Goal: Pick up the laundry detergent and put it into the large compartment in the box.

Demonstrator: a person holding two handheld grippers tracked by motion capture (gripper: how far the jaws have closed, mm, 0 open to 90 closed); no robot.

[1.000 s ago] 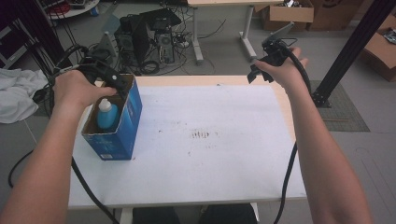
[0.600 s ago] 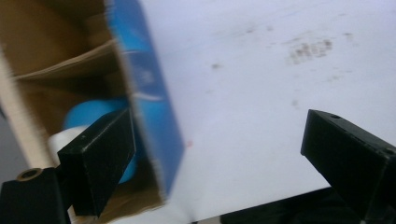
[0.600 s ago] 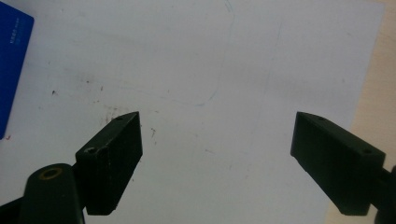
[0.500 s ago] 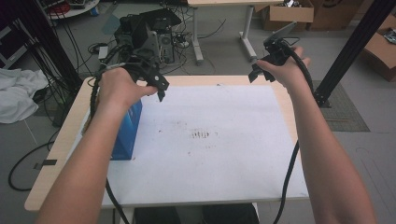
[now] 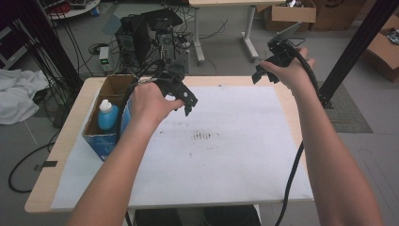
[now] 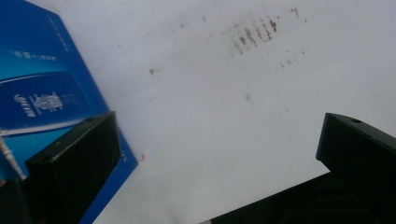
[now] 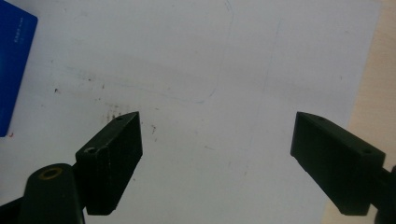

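Left gripper (image 5: 181, 101) has lifted out of the blue box (image 5: 109, 136) at 9 o'clock, jaws apart and empty, bottle (image 5: 107, 115) left inside; right gripper (image 5: 263, 70) unmoved at 1 o'clock, jaws apart.

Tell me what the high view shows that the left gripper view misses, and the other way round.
The high view alone shows the blue plastic bottle with a white cap standing inside the open blue cardboard box, both forearms, and the right gripper held above the table's far right corner. The left gripper view alone shows white print on the box's blue side and its own two black jaws spread wide, empty. Both show the box and the white paper sheet with its dark smudges.
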